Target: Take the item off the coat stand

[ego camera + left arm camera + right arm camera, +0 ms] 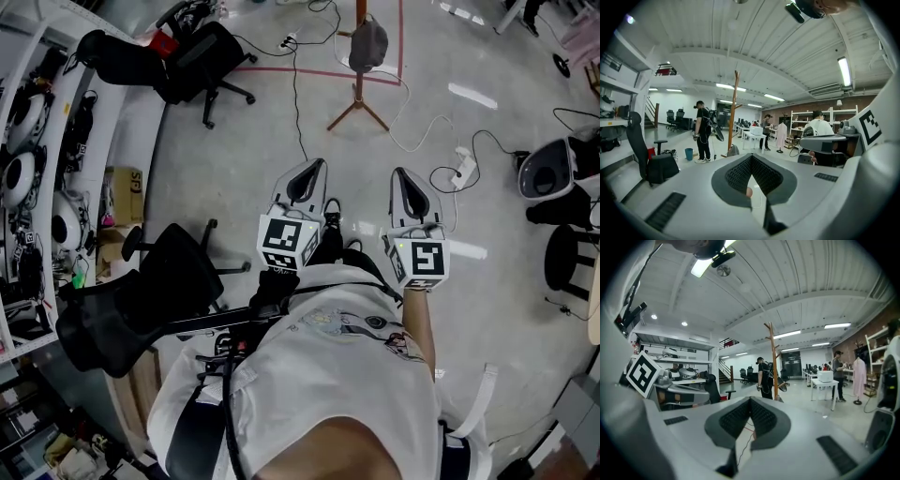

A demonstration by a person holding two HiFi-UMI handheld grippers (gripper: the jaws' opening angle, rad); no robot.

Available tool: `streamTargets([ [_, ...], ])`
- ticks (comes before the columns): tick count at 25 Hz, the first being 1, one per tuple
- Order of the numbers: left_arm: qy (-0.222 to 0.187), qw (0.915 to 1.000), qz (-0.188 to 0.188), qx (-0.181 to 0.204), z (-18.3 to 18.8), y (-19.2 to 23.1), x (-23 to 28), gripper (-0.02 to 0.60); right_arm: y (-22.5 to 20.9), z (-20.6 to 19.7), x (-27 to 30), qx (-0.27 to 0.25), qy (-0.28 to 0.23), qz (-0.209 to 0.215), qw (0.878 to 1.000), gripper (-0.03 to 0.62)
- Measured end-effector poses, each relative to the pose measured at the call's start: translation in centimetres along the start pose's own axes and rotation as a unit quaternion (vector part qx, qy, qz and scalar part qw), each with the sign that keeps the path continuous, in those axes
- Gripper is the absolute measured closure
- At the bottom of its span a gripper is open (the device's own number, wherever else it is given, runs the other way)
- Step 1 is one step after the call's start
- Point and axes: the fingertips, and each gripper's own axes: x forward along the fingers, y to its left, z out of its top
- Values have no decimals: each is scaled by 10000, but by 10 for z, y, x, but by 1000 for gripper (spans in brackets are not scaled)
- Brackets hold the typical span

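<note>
You're holding two grippers, the left gripper (312,173) and the right gripper (405,183). Ahead you have one coat stand (359,89) with one grey item (367,44) on it. You have two black office chairs, a far chair (202,56) and a near chair (159,281), and two white power strips (464,167). The left gripper view shows three other people (703,133).

Floor (234,159) to coat stand (357,94) prob. open, bar cables (298,103).

Item (368,44) hangs on coat stand (358,101), chair (202,56) leftward
</note>
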Motion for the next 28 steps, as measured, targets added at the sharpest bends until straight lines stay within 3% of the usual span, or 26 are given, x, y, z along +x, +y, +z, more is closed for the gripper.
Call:
streamTargets([
  [13, -98, 9990, -419, -104, 32, 67, 91, 580, -25, 24, 110, -459, 93, -397, 9981, 589],
  [19, -102, 9982, -574, -125, 44, 91, 119, 578, -26, 24, 150, -370, 170, -430, 9982, 589],
  [28, 85, 9974, -678, -236, 32, 95, 145, 578, -35, 8, 170, -241, 401, -385, 9982, 589],
])
